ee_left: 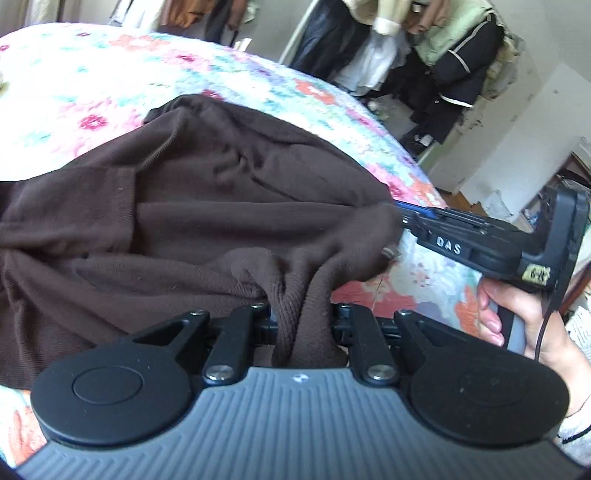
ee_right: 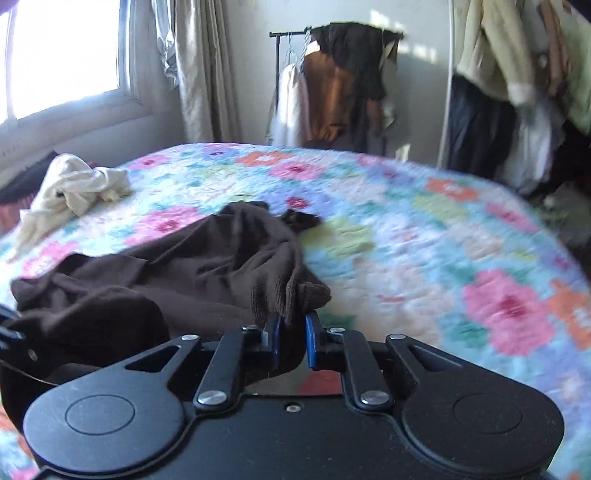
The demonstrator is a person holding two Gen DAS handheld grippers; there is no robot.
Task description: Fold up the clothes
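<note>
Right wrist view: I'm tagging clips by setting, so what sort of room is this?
Most likely a bedroom: a floral quilt covers a bed, a clothes rack stands by the wall, and a curtained window lets in daylight.

I see a dark brown knit garment lying crumpled on the floral bedspread, heavily wrinkled. Two bunches of its ribbed edge are pulled up off the bed. A crumpled cream garment lies well apart.

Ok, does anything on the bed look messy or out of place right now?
Yes. A cream cloth lies crumpled near the window side of the floral quilt, unfolded. The dark brown knit garment is bunched, pinched by both hand-held grippers.
</note>
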